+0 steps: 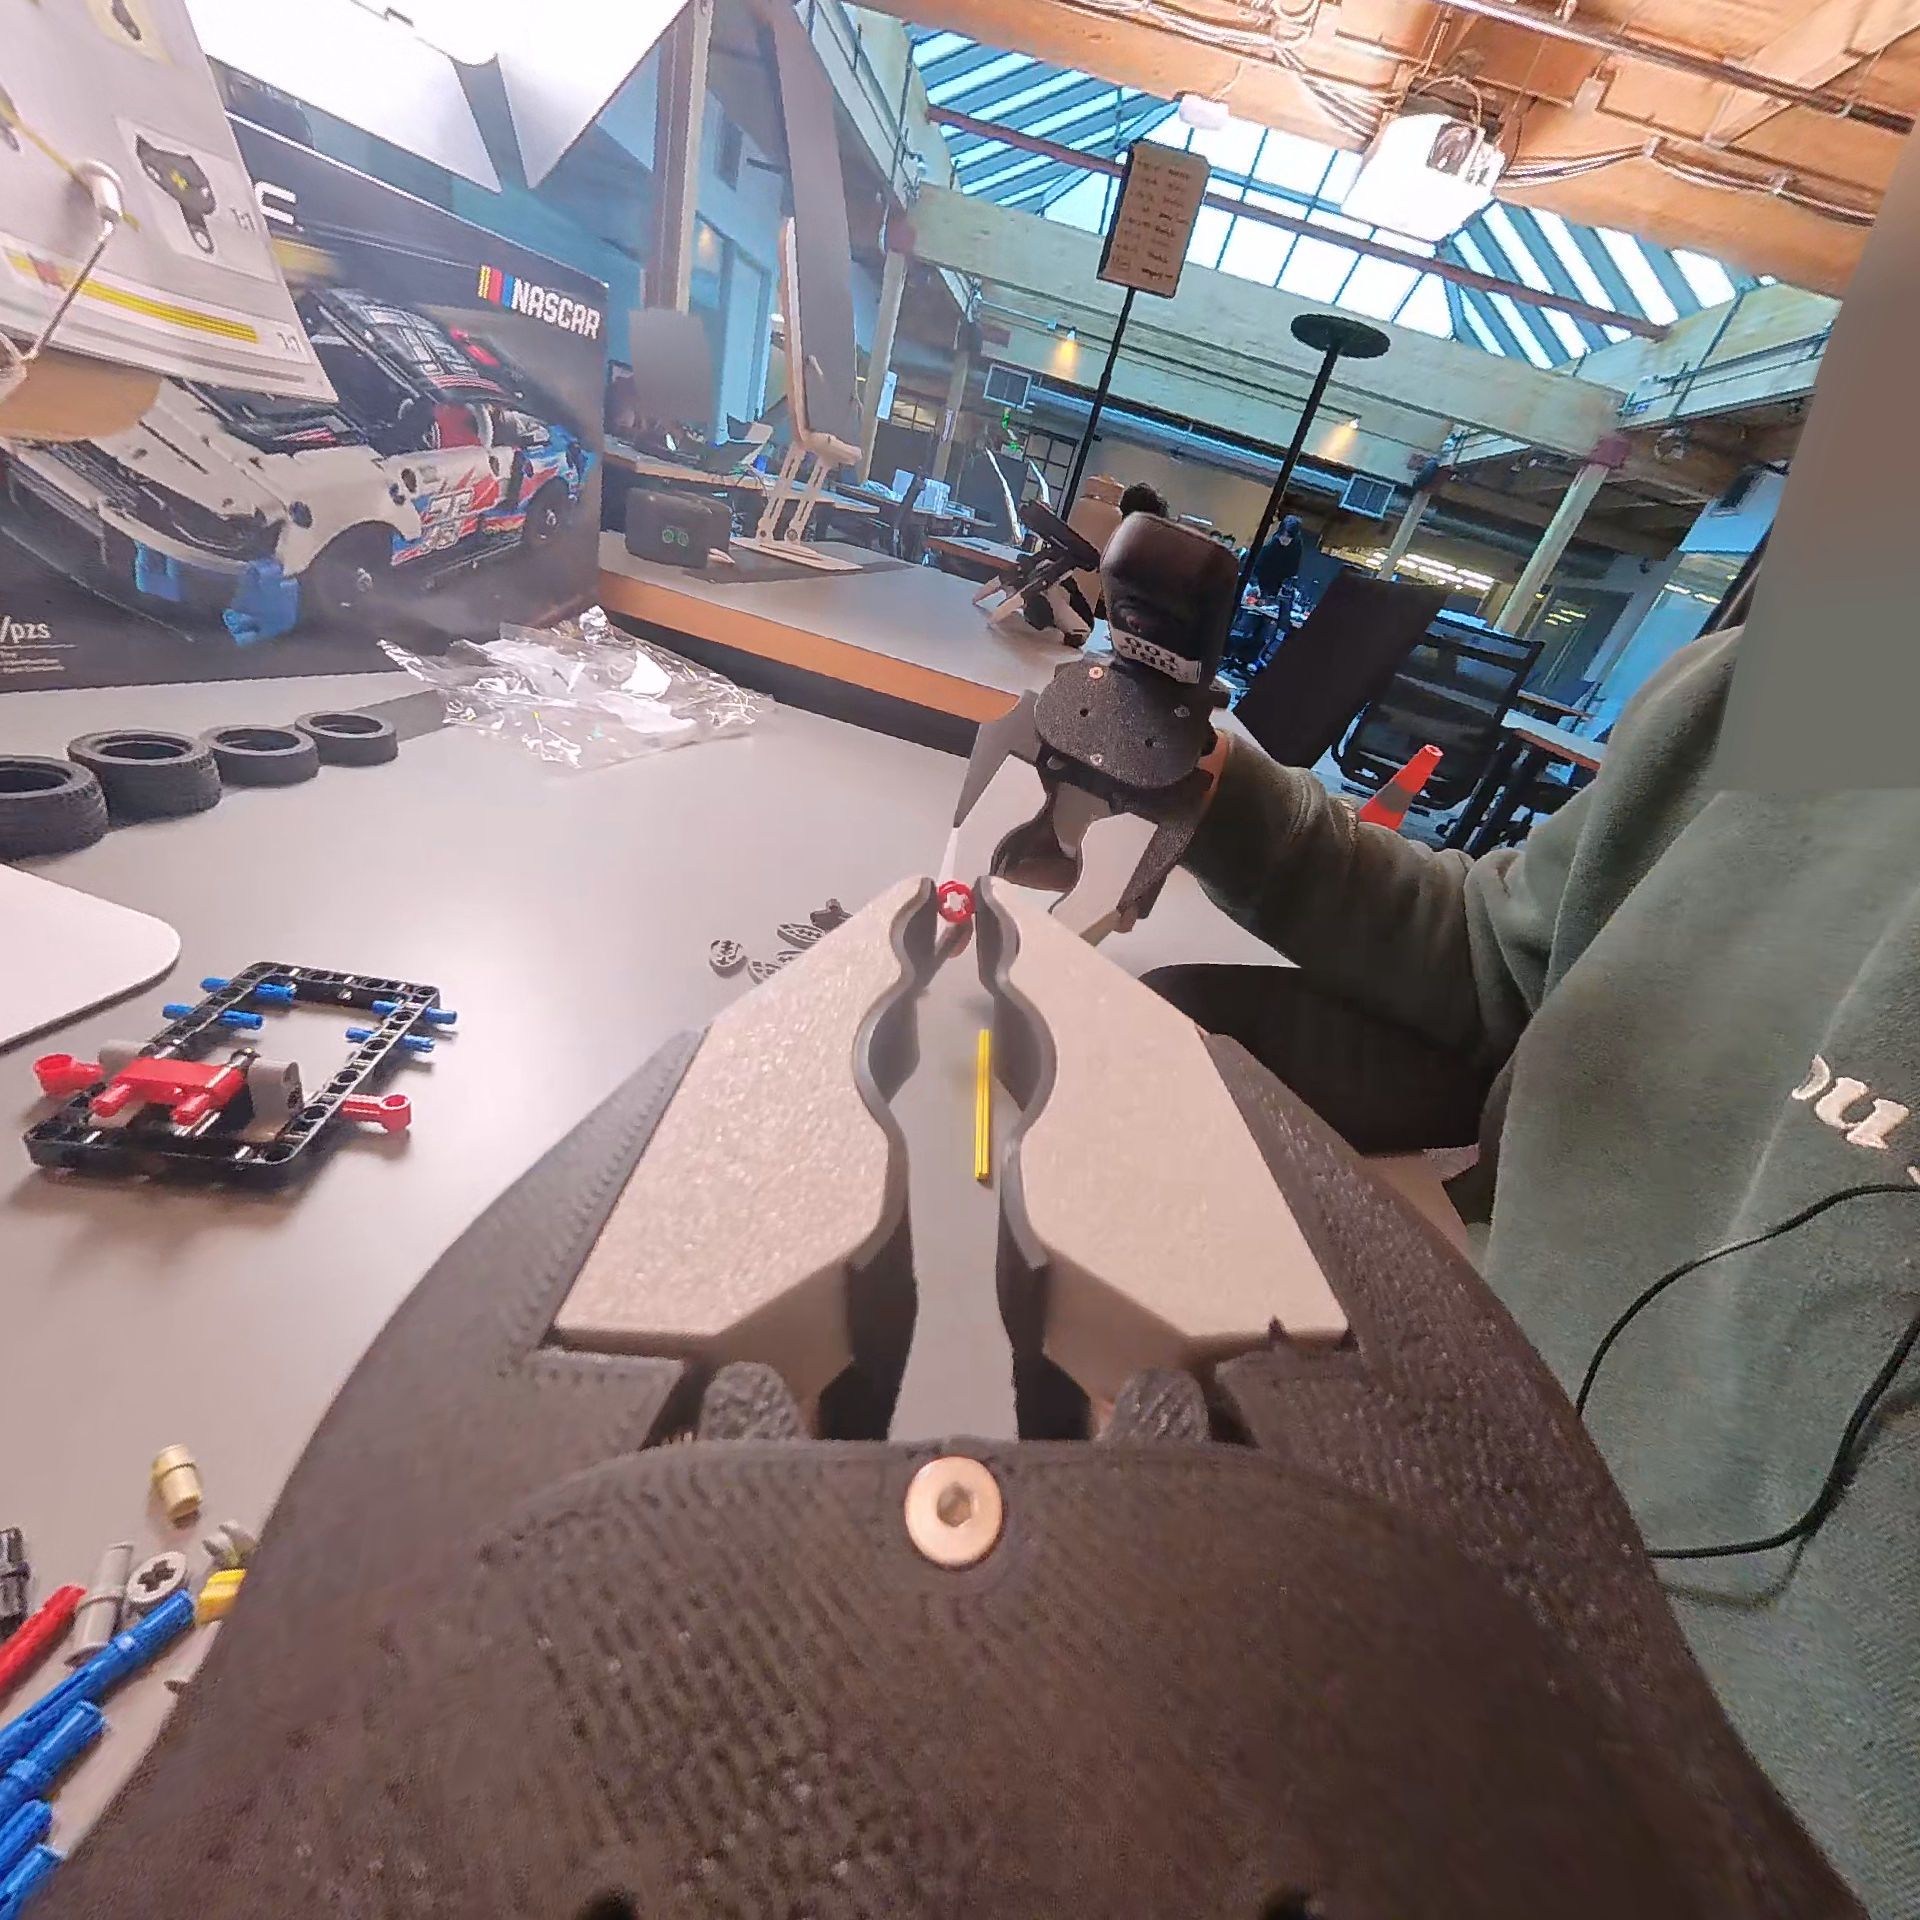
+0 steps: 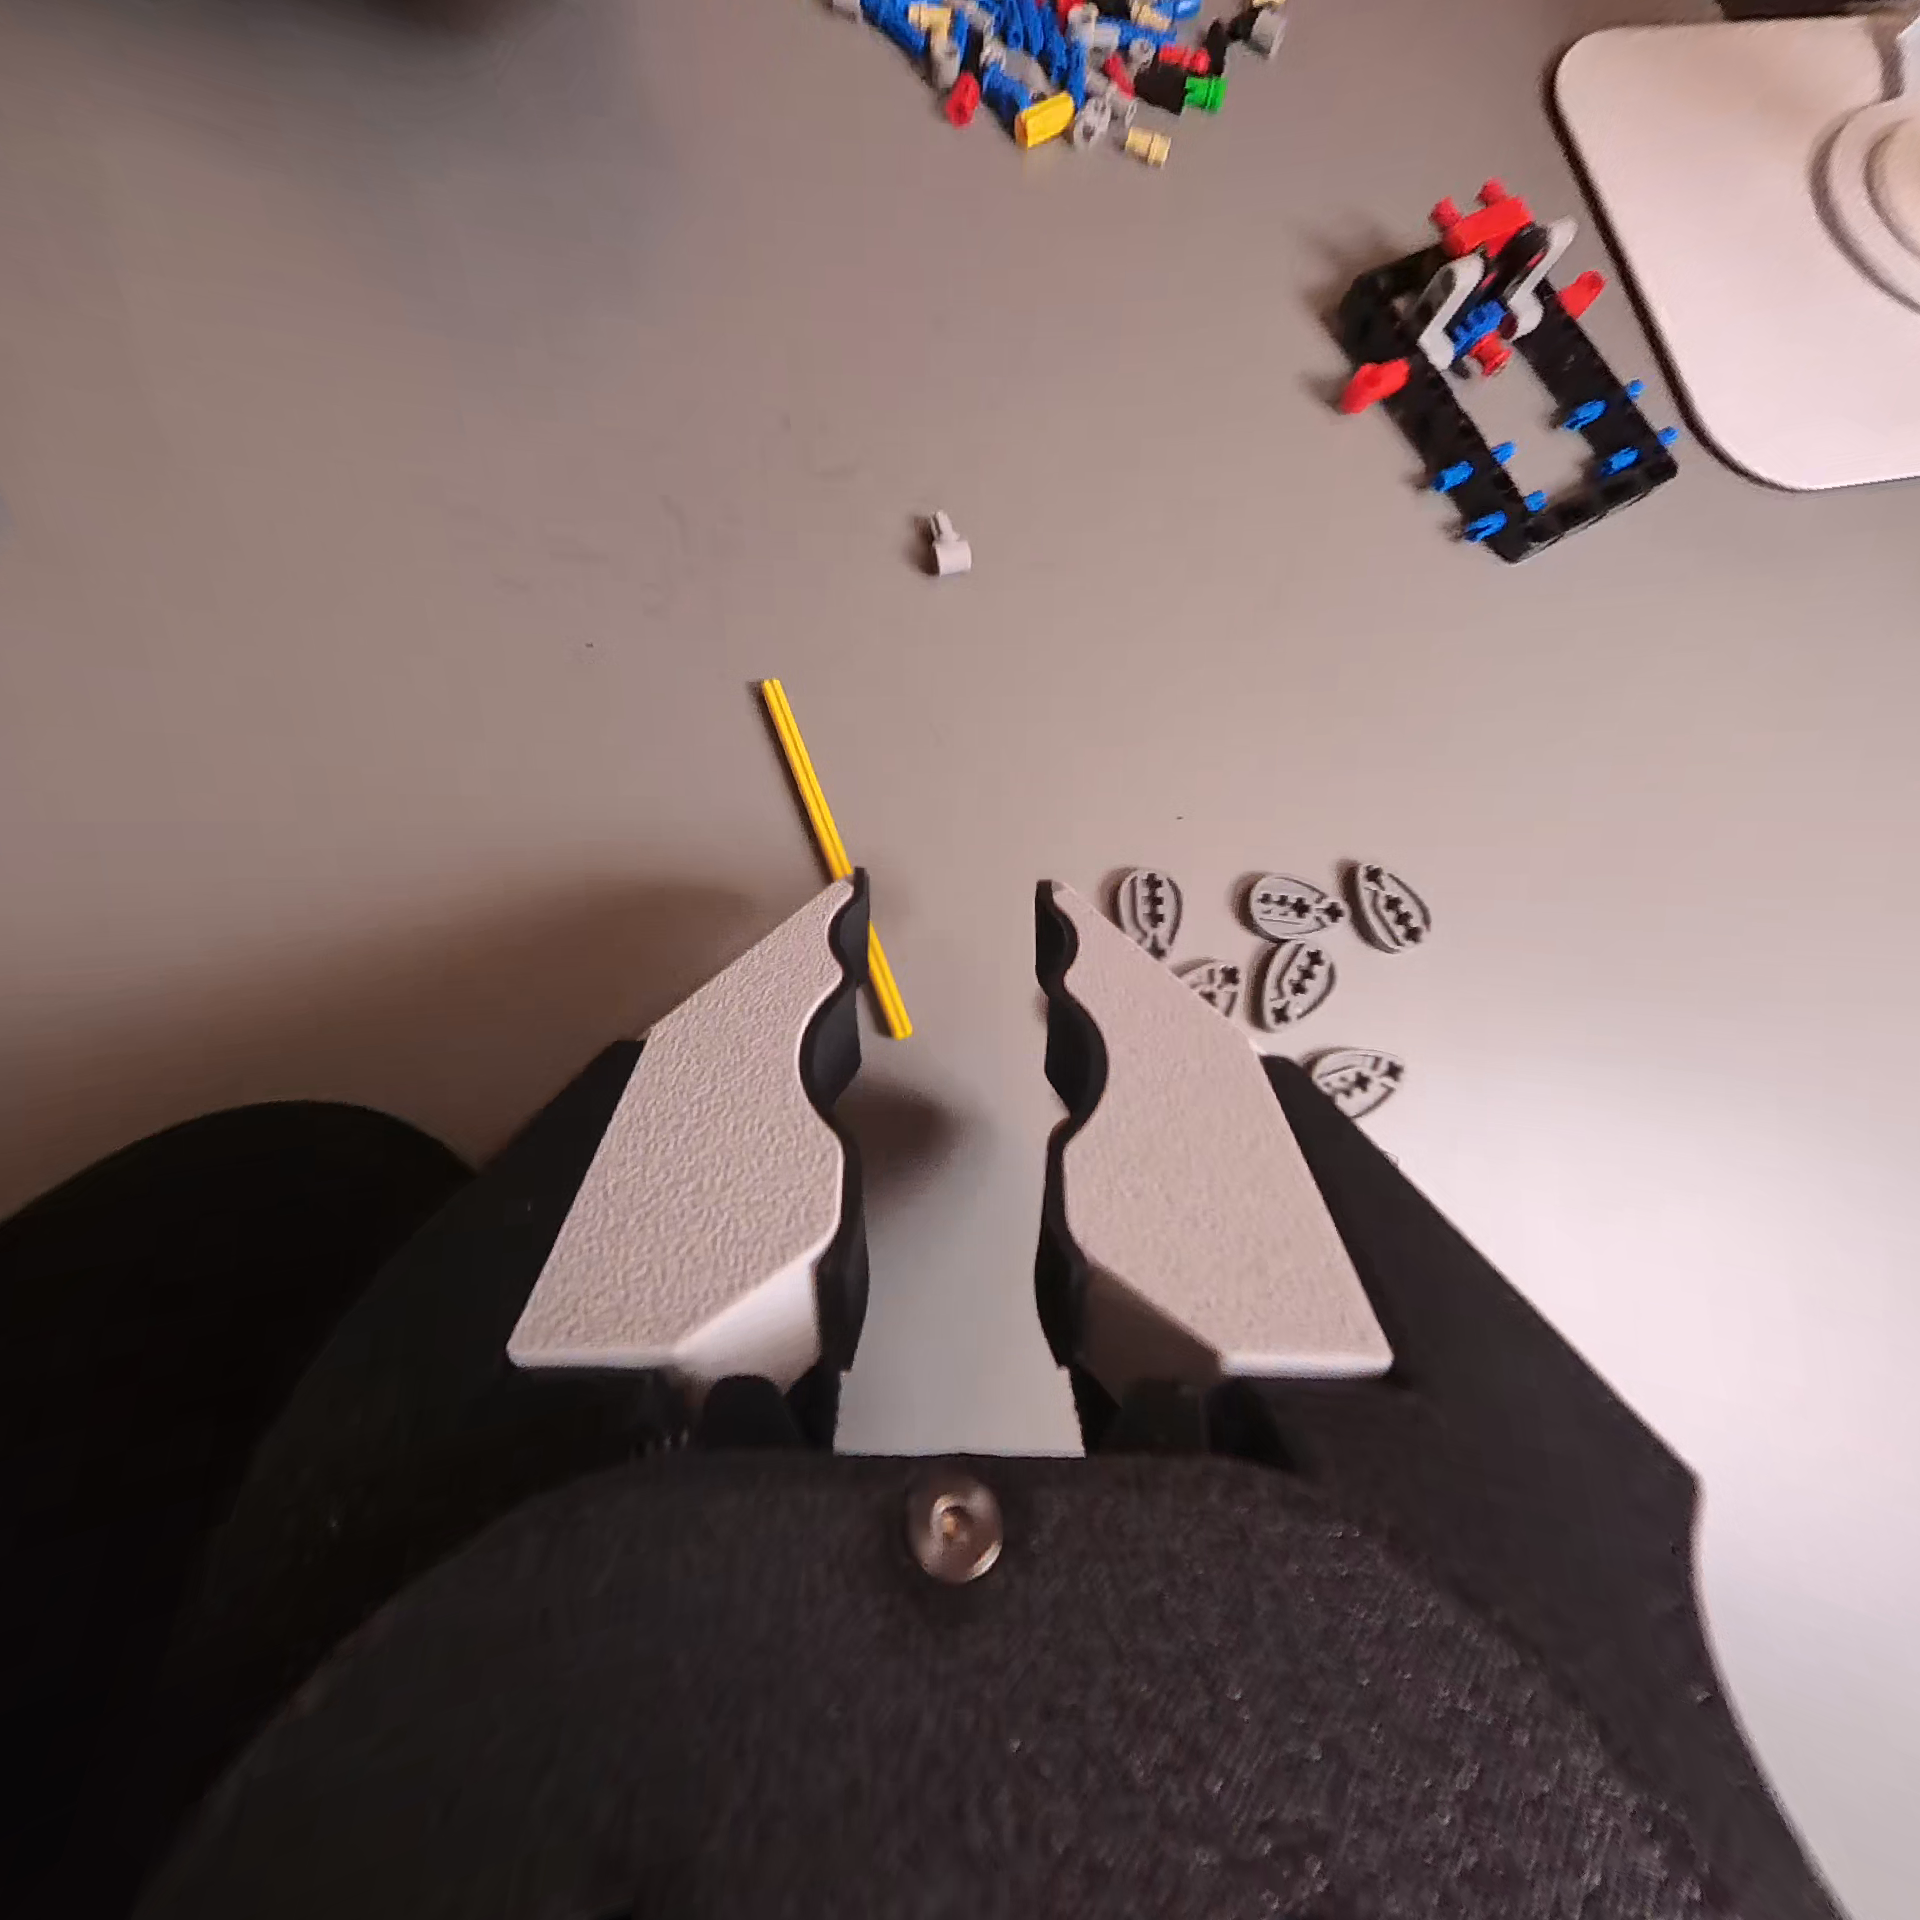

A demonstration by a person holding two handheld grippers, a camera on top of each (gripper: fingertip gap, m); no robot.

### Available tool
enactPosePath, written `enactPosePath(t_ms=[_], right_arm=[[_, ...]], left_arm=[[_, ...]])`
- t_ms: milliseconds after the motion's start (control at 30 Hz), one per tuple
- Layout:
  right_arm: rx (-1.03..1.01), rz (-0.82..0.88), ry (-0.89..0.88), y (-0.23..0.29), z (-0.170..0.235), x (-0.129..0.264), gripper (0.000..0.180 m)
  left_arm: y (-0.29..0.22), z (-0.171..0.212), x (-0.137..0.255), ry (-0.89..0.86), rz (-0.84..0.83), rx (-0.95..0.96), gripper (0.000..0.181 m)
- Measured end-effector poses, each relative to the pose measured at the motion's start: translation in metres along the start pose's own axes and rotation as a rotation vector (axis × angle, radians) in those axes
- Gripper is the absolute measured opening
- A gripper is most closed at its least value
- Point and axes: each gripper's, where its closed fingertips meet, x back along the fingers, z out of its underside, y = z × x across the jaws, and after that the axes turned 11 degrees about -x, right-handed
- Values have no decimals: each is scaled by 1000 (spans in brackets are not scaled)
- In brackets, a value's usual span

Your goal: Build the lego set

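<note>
My left gripper [image 1: 954,896] is shut on a small red bush [image 1: 954,900] pinched at its fingertips, held above the grey table. A yellow axle [image 1: 982,1103] lies on the table below, seen between the left fingers; in the right wrist view the yellow axle [image 2: 831,852] lies beside my left fingertip. My right gripper [image 2: 948,902] is open and empty, hovering over the table; it also shows in the left wrist view [image 1: 1070,831], just beyond the red bush. The black frame assembly [image 1: 234,1070] with blue pins and red parts lies to the left, and shows in the right wrist view [image 2: 1501,384].
Grey oval cam pieces [image 2: 1288,935] lie right of the right gripper. A small grey connector [image 2: 945,545] lies ahead. A loose parts pile [image 2: 1081,62] sits far ahead. Several tyres [image 1: 145,774], the set box [image 1: 312,468], a plastic bag [image 1: 582,686] and a white base [image 2: 1766,239] stand around. The gap from one gripper's tips to the other's is roughly 15 centimeters. The small grey connector [image 2: 945,545] lies around 10 centimeters away from my right fingertips.
</note>
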Motion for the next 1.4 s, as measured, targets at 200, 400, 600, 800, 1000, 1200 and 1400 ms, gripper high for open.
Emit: enactPosePath(t_ms=[200, 400, 600, 800, 1000, 1200, 1400], right_arm=[[42, -16, 117, 4, 15, -12, 29], [62, -33, 155, 8, 18, -18, 19], [94, -49, 170, 15, 16, -22, 2], [99, -45, 159, 16, 12, -26, 2], [119, -43, 144, 20, 7, -30, 2], [149, -47, 124, 27, 1, -37, 2], [142, -52, 101, 27, -1, -37, 2]], left_arm=[[2, 5, -1, 12, 5, 20, 5], [-2, 8, -3, 21, 22, 24, 5], [-3, 11, -5, 31, 31, 34, 5], [-3, 14, -7, 36, 30, 37, 5], [-3, 16, -8, 42, 31, 44, 5], [-2, 17, -8, 46, 30, 47, 5], [-1, 20, -8, 62, 22, 46, 5]])
